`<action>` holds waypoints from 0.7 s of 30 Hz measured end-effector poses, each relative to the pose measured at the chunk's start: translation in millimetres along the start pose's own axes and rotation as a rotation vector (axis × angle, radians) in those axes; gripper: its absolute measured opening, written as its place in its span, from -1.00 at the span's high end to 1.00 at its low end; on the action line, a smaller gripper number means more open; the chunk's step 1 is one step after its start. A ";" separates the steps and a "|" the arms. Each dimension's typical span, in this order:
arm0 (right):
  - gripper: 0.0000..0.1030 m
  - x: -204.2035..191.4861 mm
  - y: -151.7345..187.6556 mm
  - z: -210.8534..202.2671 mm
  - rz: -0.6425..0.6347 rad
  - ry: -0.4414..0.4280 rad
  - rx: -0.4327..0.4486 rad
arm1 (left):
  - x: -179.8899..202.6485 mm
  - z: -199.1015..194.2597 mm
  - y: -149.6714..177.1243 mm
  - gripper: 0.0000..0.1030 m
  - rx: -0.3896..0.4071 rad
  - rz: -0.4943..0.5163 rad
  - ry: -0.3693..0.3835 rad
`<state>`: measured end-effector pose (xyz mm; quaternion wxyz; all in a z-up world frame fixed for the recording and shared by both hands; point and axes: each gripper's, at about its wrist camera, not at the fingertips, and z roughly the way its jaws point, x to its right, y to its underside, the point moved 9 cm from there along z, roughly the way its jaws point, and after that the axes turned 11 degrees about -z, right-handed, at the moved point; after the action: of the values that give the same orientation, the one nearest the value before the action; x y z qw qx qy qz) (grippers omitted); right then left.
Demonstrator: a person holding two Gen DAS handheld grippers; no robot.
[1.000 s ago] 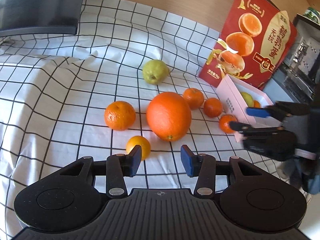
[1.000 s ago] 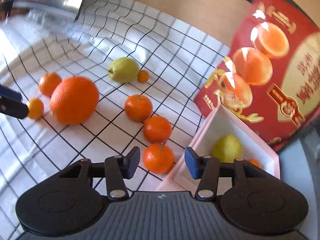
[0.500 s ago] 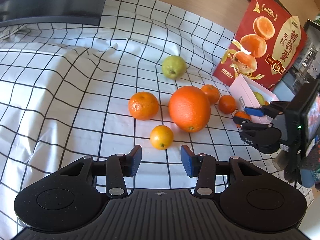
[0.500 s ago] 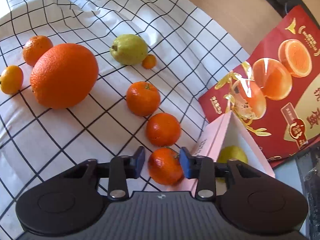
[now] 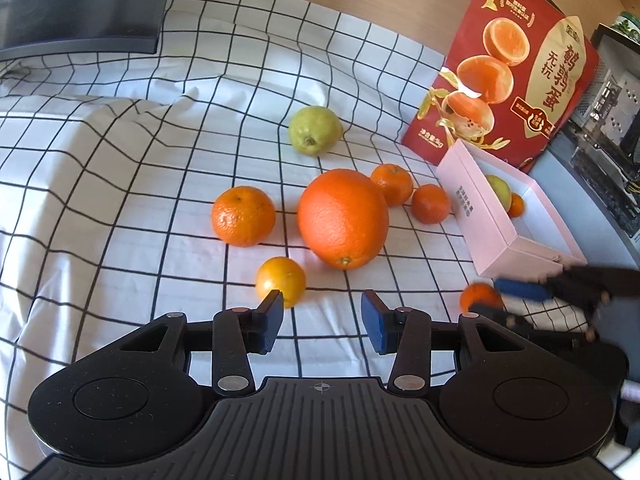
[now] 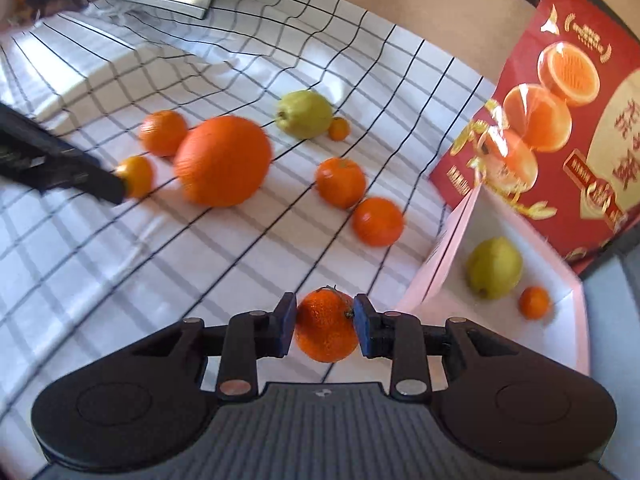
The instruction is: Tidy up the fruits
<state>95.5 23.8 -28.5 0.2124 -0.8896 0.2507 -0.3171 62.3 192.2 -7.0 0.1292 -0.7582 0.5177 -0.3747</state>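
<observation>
A white cloth with a black grid (image 5: 120,184) covers the table, and fruit lies scattered across it. The right claw (image 6: 325,322) is clamped on a small tangerine (image 6: 326,326), one blue pad against each side of it, just beside the near corner of a pink open box (image 6: 440,264). Inside the box lie a yellow-green pear (image 6: 495,268) and a tiny orange fruit (image 6: 534,302), close together. A red printed bag (image 6: 568,120) stands upright behind the box, touching its far edge.

The left claw (image 5: 322,318) hovers with its jaws apart and nothing between them; a small yellow-orange citrus (image 5: 281,281) sits just beyond its left pad. Past that rests a large orange (image 5: 343,218), with a medium tangerine (image 5: 243,216) to its left. Two more tangerines (image 5: 392,184) (image 5: 431,203) sit between the large orange and the box. A green pear (image 5: 315,130) lies farther back, and from the right wrist view a very small orange fruit (image 6: 339,129) sits right beside it. A dark flat object (image 5: 80,4) lies at the far left corner
</observation>
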 end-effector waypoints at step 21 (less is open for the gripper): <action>-0.33 -6.7 36.8 -27.6 0.289 -0.042 0.061 | -14.9 27.8 -5.9 0.08 -0.003 0.063 -0.150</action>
<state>61.1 -7.3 -31.8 0.2881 -0.8439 0.3617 -0.2720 83.2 202.5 -29.1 0.1783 -0.7676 0.5308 -0.3118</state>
